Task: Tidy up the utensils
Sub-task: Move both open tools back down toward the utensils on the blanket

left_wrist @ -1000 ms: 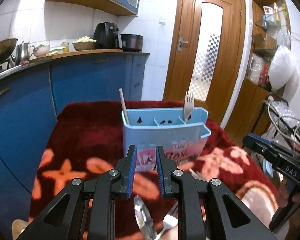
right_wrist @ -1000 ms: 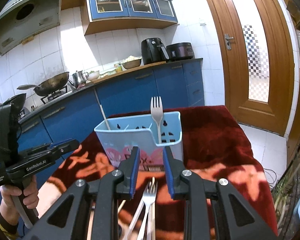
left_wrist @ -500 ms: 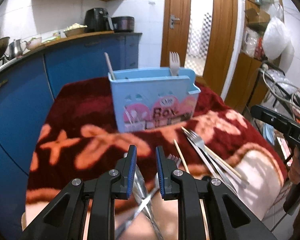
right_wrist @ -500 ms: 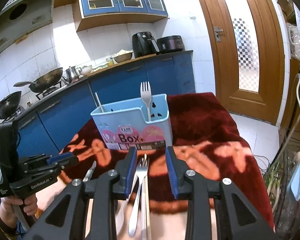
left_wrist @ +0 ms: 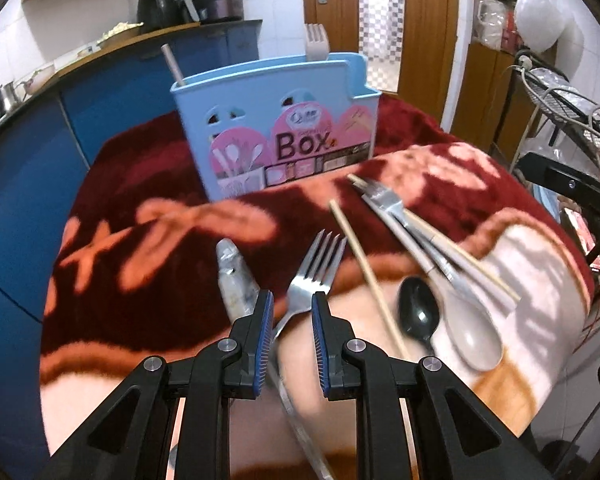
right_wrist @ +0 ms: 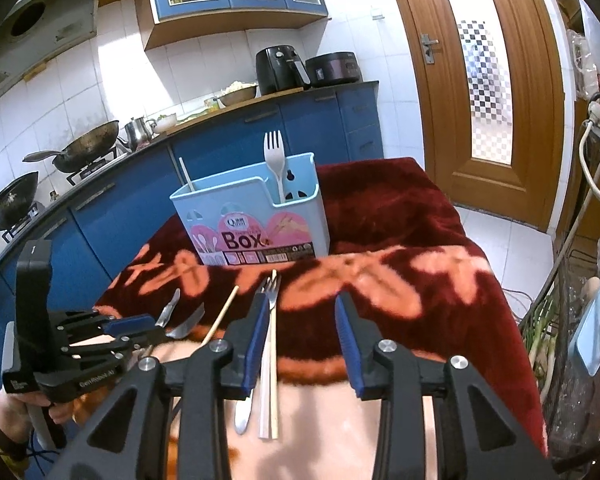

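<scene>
left wrist view: the left gripper (left_wrist: 291, 308) hangs low over the red flowered blanket (left_wrist: 140, 184), jaws a narrow gap apart with the neck of a steel fork (left_wrist: 314, 268) lying between them, not pinched. a knife (left_wrist: 234, 276) lies just left. the blue utensil box (left_wrist: 276, 124) stands further back.

right wrist view: the right gripper (right_wrist: 302, 312) has just been opening its jaws, moderately wide, empty. a fork and chopstick bundle (right_wrist: 270, 320) lies by the left finger. a white fork (right_wrist: 274, 160) stands in the box's right compartment.
</scene>
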Available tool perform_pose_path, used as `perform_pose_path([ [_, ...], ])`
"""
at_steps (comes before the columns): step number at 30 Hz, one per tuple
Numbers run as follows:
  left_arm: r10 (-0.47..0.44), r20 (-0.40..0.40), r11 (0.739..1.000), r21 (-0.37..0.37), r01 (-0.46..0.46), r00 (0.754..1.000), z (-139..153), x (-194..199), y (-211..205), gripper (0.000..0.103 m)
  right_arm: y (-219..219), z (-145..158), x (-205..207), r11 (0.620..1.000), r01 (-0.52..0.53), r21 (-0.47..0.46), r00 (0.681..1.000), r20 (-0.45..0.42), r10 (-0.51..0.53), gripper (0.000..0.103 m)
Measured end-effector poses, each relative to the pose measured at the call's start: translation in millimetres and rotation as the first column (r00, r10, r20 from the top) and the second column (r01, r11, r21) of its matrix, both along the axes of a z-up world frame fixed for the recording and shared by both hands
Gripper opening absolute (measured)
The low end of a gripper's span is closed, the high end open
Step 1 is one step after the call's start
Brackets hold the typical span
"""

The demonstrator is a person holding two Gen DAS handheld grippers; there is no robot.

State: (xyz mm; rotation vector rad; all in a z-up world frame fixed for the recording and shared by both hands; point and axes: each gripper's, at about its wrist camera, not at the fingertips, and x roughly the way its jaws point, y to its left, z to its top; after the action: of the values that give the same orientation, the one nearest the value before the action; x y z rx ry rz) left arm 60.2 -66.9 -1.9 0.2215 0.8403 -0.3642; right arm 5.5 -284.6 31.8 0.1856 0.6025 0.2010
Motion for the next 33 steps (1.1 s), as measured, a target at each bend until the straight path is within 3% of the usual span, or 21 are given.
perform_pose_path([
  [7,0.052,-0.071,0.998,-0.031,-0.054,0.996,-4.4,-3.0,31.9,0.019,1.3,-6.9,1.9,1.000,-0.010,0.000,1.000,-0.027,0.010,0.038],
  [20,0.049,-0.192,0.998,-0.018,-0.054,0.980,-12.3,-5.0,52.6,0.019,9.6,-10.3,3.6,0.999,-0.034,-0.024,0.998,-0.052,0.033,0.038],
  [33,0.059,-0.219,0.998,-0.022,-0.065,0.974,-14.5,-14.3,55.4,0.011,11.7,-12.5,5.2,0.998,-0.047,-0.034,0.997,-0.070,0.045,0.038],
])
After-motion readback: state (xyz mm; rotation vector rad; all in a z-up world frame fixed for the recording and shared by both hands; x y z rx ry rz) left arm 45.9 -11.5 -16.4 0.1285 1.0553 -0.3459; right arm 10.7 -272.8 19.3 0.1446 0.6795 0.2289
